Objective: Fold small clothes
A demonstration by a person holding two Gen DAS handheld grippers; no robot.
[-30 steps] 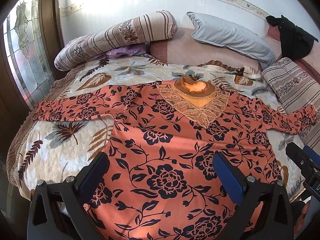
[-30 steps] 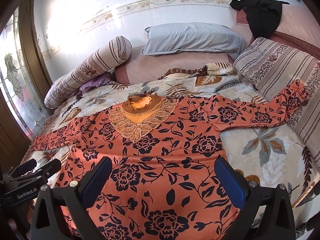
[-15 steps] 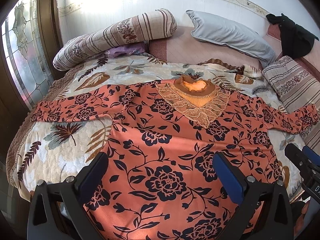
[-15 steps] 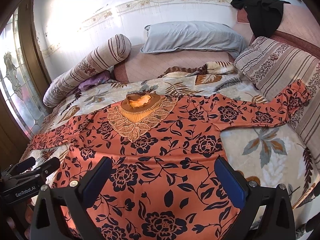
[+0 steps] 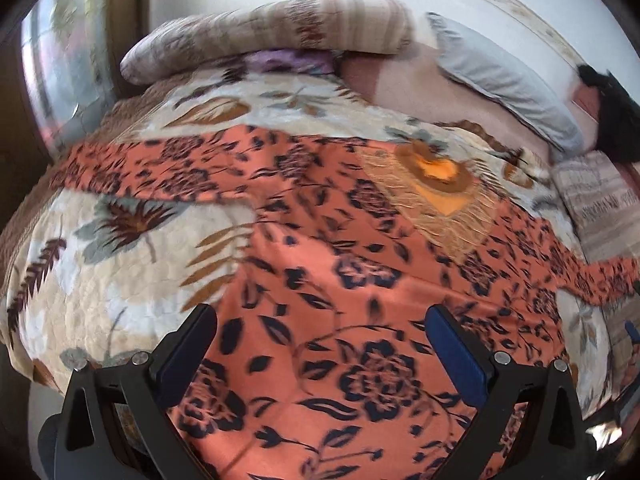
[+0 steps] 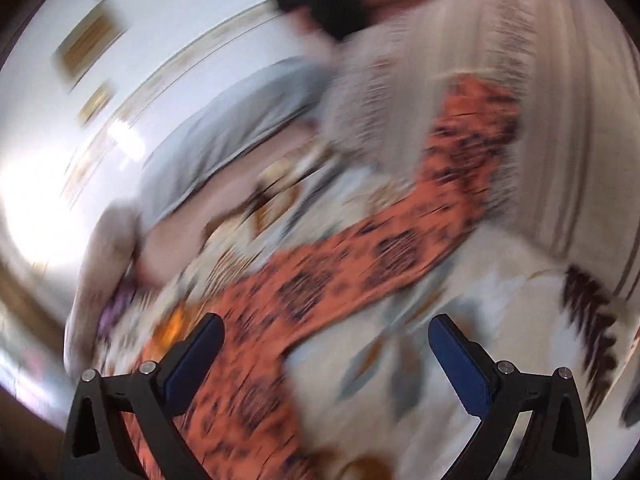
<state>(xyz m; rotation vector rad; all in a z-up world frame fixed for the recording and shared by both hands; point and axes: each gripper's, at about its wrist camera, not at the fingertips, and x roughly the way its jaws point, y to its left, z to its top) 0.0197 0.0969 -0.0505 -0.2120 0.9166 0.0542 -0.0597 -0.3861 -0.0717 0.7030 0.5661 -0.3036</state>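
An orange long-sleeved top (image 5: 340,272) with dark flowers and a lace neckline lies spread flat, front up, on the bed. My left gripper (image 5: 320,354) is open and empty, hovering over the top's lower left body. Its left sleeve (image 5: 144,168) stretches out to the left. In the blurred, tilted right wrist view, my right gripper (image 6: 326,358) is open and empty above the bedspread just below the top's right sleeve (image 6: 400,248), which runs up onto a striped cushion (image 6: 460,48).
A leaf-print bedspread (image 5: 100,280) covers the bed. A striped bolster (image 5: 272,36) and a grey pillow (image 5: 500,80) lie at the head. A black garment (image 5: 616,116) hangs at the far right. The bed's left edge drops off beside a glass door (image 5: 52,64).
Both grippers moved fast and the views blur. The left one tilted and closed in toward the top's left side. The right one swung right and rolled, now facing the right sleeve.
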